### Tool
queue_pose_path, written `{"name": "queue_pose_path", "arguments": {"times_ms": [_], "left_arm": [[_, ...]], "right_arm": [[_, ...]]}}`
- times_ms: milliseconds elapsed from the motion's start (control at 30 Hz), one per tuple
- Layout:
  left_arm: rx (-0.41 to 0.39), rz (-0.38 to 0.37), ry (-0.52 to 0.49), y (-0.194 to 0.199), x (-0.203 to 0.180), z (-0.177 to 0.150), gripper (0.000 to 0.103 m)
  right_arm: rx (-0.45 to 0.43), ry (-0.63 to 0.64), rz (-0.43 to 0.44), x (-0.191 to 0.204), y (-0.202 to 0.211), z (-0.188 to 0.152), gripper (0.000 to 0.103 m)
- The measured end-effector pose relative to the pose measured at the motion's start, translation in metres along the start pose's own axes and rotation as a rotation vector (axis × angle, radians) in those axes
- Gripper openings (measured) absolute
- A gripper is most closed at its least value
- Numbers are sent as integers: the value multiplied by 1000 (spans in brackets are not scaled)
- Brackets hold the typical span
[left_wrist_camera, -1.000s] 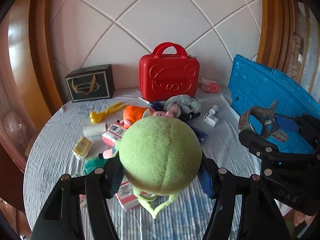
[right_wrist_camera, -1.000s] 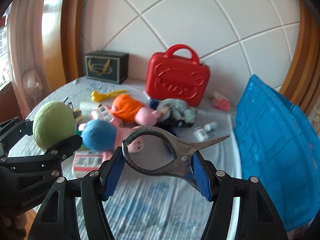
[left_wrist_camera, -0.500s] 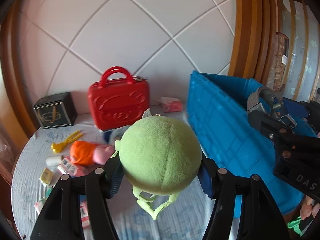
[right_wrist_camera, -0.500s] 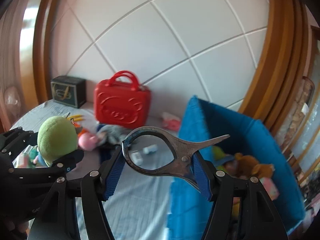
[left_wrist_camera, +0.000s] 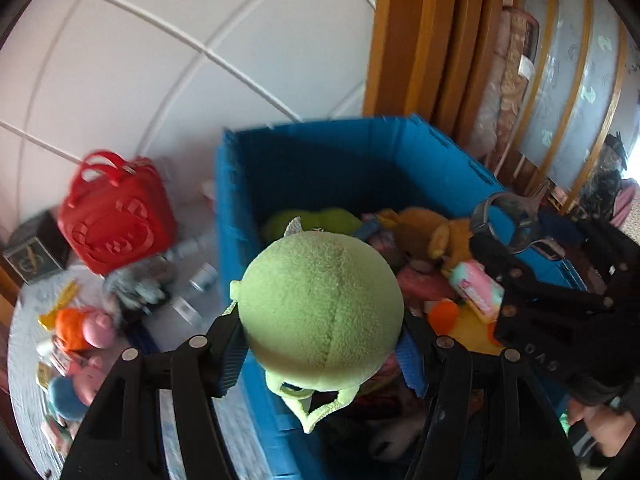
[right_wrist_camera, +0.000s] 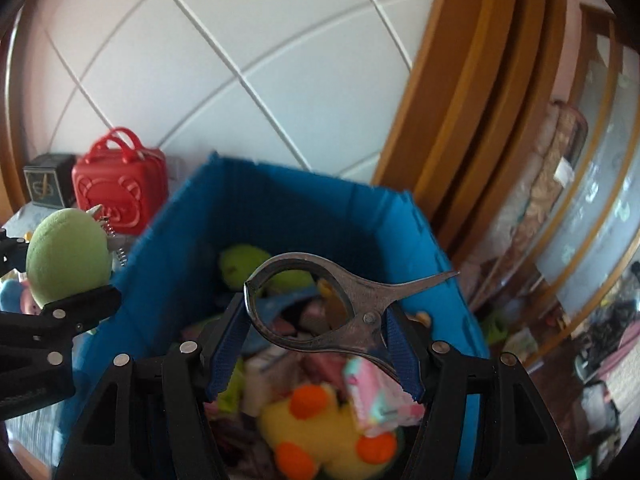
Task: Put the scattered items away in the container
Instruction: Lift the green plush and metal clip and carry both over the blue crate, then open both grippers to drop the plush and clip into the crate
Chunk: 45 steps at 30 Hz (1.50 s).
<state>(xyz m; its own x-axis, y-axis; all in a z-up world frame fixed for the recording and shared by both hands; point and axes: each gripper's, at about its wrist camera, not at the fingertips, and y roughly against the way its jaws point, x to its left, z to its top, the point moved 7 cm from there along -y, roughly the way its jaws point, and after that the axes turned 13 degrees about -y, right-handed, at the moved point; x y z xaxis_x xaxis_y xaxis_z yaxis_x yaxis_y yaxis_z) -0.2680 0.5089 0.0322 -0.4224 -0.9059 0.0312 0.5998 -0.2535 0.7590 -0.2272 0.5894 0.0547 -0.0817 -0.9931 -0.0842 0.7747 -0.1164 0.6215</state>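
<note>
My left gripper is shut on a round green plush toy and holds it above the near left wall of the blue bin. My right gripper is shut on a metal pincer-like tool and holds it over the open bin. The bin holds several soft toys, among them a yellow duck and a pink packet. The green plush also shows at the left of the right wrist view.
A red bear-face case, a dark gift box and several loose toys such as an orange-and-pink plush lie on the round cloth-covered table left of the bin. A wooden door frame stands behind the bin.
Both grippers have swung right from the table and risen over the blue bin, each still holding its item. The bin's inside has come into view.
</note>
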Motion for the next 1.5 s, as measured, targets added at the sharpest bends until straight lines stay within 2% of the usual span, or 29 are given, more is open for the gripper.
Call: {"name": "queue_pose_path", "arguments": {"times_ms": [100, 267, 400, 533, 667, 867, 967, 1133, 1300, 1500], "left_arm": [[79, -22, -48, -27, -28, -3, 62], [246, -57, -113, -69, -67, -24, 62], [354, -86, -120, -90, -79, -41, 64], [352, -56, -149, -96, -83, -44, 64], [370, -45, -175, -99, -87, -46, 67], [429, -77, -144, -105, -88, -57, 70], [425, -67, -154, -102, -89, -58, 72], [416, -38, -166, -95, -89, -60, 75], [394, -23, -133, -81, -85, -60, 75], [324, -19, -134, -55, -86, -52, 75]], "right_arm": [[89, -35, 27, -29, -20, -18, 65], [213, 19, -11, -55, -45, -55, 65], [302, 13, 14, -71, -54, -76, 65], [349, 82, -33, -76, -59, -93, 65], [379, 87, -19, -76, -63, -99, 65], [448, 137, -22, -68, -72, -106, 65], [465, 133, -13, -69, -74, -107, 66], [469, 114, -17, -72, -75, -106, 82], [447, 111, -14, -72, -70, -103, 93], [422, 92, 23, -75, -54, -105, 96]]}}
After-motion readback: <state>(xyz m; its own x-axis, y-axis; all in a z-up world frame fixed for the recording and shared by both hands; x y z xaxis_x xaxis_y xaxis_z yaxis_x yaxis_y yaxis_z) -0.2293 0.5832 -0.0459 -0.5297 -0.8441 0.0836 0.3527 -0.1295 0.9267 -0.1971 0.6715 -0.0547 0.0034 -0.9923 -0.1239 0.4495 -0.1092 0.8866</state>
